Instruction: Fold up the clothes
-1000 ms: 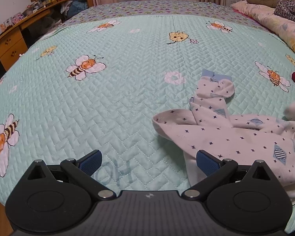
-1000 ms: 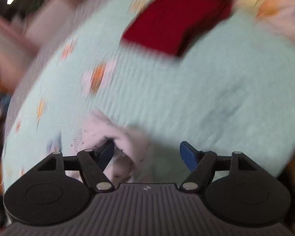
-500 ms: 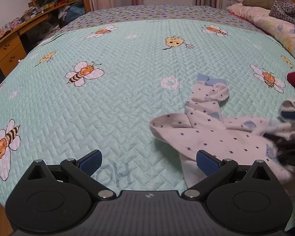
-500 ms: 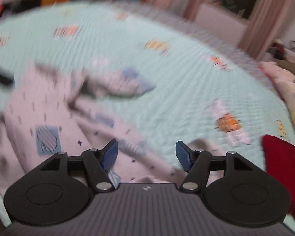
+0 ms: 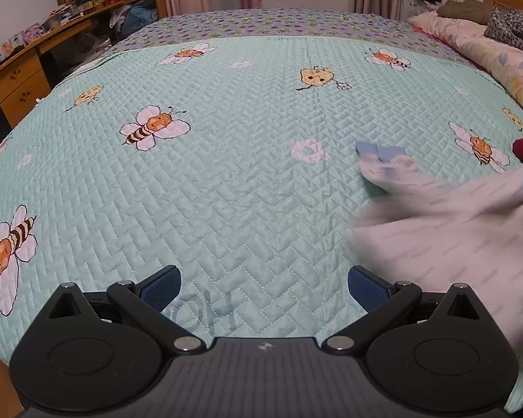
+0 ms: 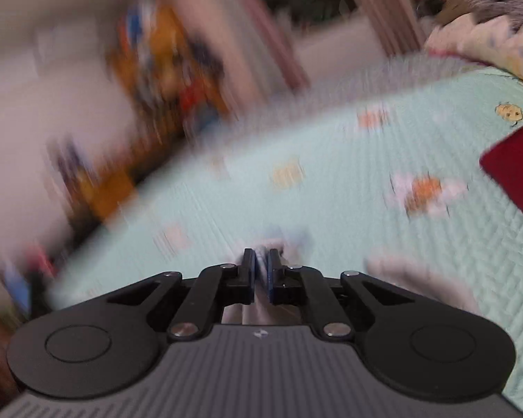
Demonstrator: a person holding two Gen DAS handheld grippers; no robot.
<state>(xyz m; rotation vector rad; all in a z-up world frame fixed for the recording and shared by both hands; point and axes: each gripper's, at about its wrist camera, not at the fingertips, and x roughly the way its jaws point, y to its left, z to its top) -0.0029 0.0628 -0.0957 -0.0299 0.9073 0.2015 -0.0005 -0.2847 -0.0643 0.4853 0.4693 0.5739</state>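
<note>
The left gripper hovers wide open, holding nothing, above the quilt. The right gripper is pinched shut on the white garment, which blurs ahead-right of the left gripper.

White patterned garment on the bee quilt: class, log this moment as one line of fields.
left gripper: open, empty | right gripper: shut on white patterned garment | garment: motion-blurred | bee quilt

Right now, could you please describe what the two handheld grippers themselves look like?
The left gripper and right gripper match: a ribbed grey body with a small pale emblem, two round black discs, black linkage arms with silver pivot pins, and blue textured pads. No cables, hands or sleeves show.
</note>
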